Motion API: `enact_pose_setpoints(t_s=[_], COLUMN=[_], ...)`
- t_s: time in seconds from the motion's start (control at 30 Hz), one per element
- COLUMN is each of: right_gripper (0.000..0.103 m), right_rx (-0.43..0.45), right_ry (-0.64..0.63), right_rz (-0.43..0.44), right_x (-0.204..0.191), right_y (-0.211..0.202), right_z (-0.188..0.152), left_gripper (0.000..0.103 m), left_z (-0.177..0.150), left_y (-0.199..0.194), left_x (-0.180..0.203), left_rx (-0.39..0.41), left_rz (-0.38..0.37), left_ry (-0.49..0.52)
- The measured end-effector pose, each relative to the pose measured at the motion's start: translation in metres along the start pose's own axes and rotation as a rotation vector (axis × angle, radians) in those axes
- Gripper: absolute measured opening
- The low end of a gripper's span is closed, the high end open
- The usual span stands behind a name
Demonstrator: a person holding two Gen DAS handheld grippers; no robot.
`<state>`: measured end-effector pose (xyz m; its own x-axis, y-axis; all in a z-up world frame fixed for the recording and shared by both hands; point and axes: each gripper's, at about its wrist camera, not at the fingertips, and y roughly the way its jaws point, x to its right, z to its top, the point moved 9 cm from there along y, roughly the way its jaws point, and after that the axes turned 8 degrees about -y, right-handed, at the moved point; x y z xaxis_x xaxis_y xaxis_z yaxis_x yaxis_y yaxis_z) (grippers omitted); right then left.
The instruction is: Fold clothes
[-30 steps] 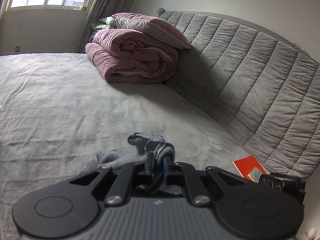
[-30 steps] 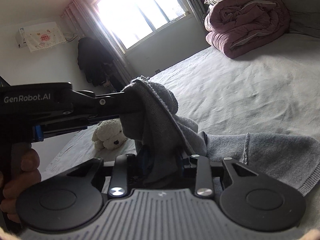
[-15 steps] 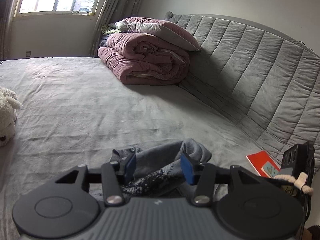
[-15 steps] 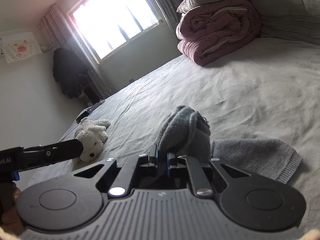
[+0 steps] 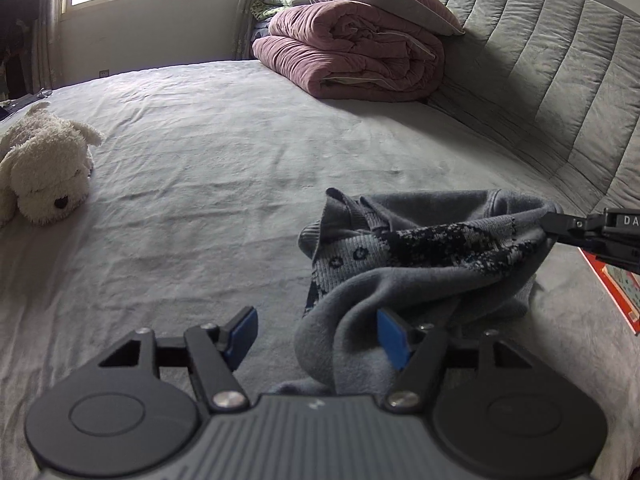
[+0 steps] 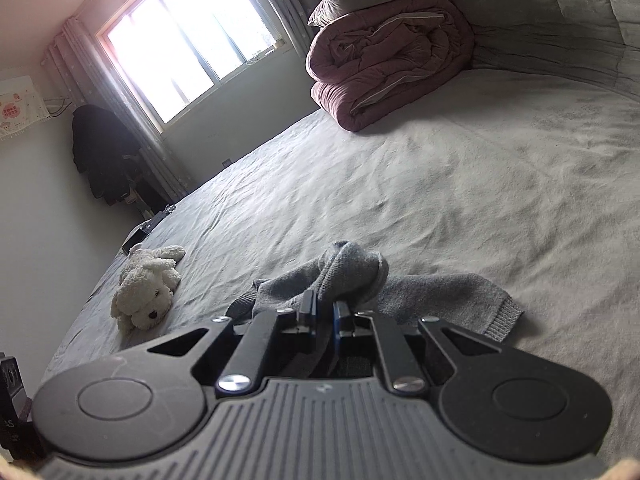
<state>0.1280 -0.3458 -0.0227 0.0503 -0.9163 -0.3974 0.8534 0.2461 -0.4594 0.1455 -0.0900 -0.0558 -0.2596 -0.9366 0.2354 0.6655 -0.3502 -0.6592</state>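
Observation:
A grey knitted garment [image 5: 420,240] with a dark pattern on its inner side lies bunched on the grey bed sheet [image 5: 200,140]. My left gripper [image 5: 318,334] hangs low over its near end with the jaws opening. Cloth drapes against the right blue pad [image 5: 394,338], but the pads do not press on it. In the left wrist view my right gripper [image 5: 560,229] comes in from the right edge, pinching the garment's far fold. In its own view the right gripper [image 6: 324,314] is shut on the garment [image 6: 360,276], whose ribbed hem spreads to the right.
A white plush dog [image 5: 44,168] [image 6: 148,288] lies on the left of the bed. A folded pink duvet with a pillow on top [image 5: 352,52] leans against the padded grey headboard [image 5: 560,60]. A red book [image 5: 612,288] lies at the right edge.
My left gripper let go of the garment, spread its jaws and sank toward the bed. The right gripper tightened on the cloth, and the garment came down from mid-air onto the sheet.

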Motion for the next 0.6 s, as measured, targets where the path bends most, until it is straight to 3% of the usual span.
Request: enact_pose_setpoints(t_s=[0.3, 0.6], right_gripper=[0.009, 0.007], right_rx=[-0.017, -0.044], right_ry=[0.016, 0.057], right_rz=[-0.069, -0.156], right_x=[0.039, 0.077], right_y=[-0.013, -0.018], right_z=[-0.006, -0.011], left_gripper=[0.071, 0.072], left_z=[-0.006, 0.004], left_y=[0.015, 0.028], left_x=[0.013, 0.028], left_rx=[-0.03, -0.06], left_rz=[-0.027, -0.108], left_ry=[0.003, -0.038])
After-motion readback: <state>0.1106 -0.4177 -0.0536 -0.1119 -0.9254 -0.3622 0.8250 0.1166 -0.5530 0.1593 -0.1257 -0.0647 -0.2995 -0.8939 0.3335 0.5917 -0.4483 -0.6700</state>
